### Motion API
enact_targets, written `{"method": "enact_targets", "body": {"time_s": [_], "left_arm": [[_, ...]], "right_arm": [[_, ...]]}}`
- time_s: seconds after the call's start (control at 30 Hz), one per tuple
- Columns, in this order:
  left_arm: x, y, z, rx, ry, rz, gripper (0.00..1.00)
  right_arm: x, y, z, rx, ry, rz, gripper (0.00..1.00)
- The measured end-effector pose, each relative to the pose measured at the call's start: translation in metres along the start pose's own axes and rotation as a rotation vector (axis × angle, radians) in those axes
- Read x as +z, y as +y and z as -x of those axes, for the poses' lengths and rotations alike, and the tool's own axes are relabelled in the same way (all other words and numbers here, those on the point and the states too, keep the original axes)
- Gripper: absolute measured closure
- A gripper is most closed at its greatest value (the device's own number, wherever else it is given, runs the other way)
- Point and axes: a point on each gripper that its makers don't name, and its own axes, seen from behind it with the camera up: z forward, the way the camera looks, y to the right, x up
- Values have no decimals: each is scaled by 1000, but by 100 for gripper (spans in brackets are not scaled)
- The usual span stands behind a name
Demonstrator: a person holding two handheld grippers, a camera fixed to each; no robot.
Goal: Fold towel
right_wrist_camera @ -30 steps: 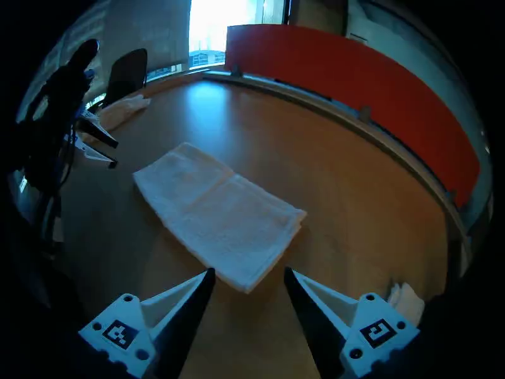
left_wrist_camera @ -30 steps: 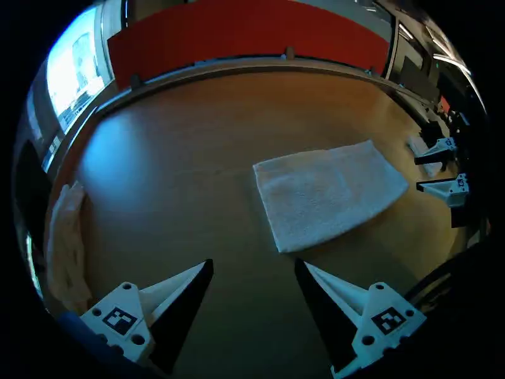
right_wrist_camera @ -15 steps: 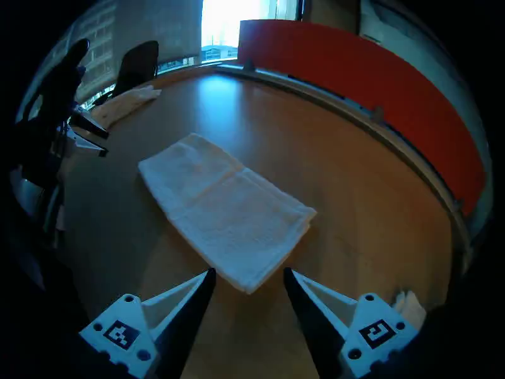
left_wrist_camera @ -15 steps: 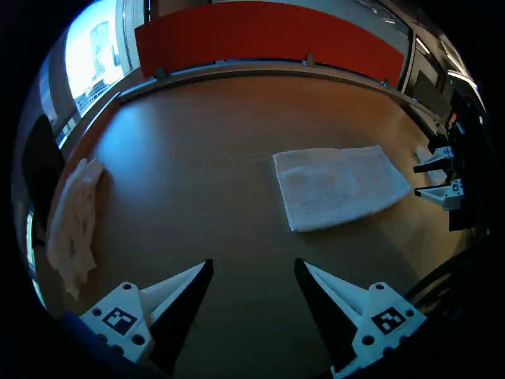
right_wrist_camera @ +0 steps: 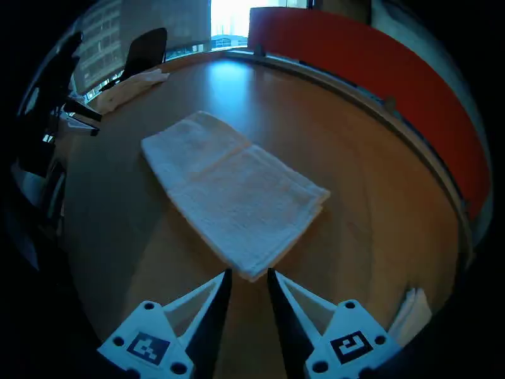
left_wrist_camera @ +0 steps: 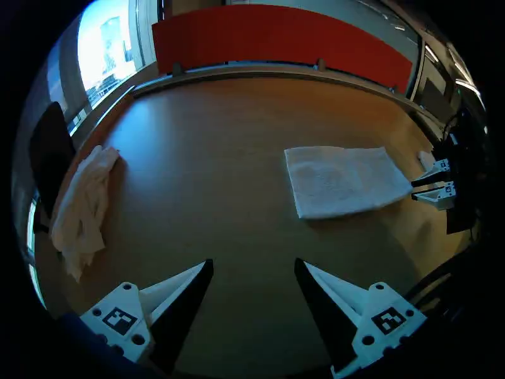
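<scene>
A white towel [left_wrist_camera: 344, 180], folded into a rectangle, lies flat on the wooden table [left_wrist_camera: 208, 158]. In the right gripper view the towel [right_wrist_camera: 233, 189] reaches down to my right gripper [right_wrist_camera: 249, 273], and its near corner lies just between the fingertips. Those fingers stand close together with a narrow gap, not pressing on the cloth. In the left gripper view the right gripper [left_wrist_camera: 435, 183] sits at the towel's right end. My left gripper [left_wrist_camera: 252, 271] is wide open over bare table, well back from the towel. The right gripper view shows the left gripper [right_wrist_camera: 79, 117] far off at upper left.
A crumpled white cloth [left_wrist_camera: 82, 208] lies near the table's left edge, also visible as the cloth [right_wrist_camera: 132, 85] in the right gripper view. A small folded white cloth [right_wrist_camera: 410, 316] lies at lower right. A red partition [left_wrist_camera: 284, 35] runs along the far edge. A dark chair [right_wrist_camera: 145, 50] stands beyond.
My right gripper's fingers have narrowed from wide open and moved up to the towel's near corner. The left gripper has drawn back from the towel, staying open.
</scene>
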Motion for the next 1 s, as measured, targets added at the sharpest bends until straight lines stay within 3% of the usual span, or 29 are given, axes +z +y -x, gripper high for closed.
{"method": "enact_targets", "body": {"time_s": [0.13, 0.27, 0.4, 0.6, 1.0], "left_arm": [[-3, -2, 4, -8, -3, -5, 5], [-6, -4, 6, -11, -1, -9, 5], [-9, -6, 8, -11, 0, -13, 5], [-12, -8, 9, -17, 4, -19, 5], [-17, -9, 11, -37, 14, -24, 5]], "right_arm": [[3, 0, 2, -3, -7, -13, 58], [5, -1, 3, -14, -13, -23, 71], [7, -2, 3, -27, -14, -30, 75], [8, -3, 4, -39, -14, -38, 95], [-1, 1, -18, -52, 32, -7, 98]]}}
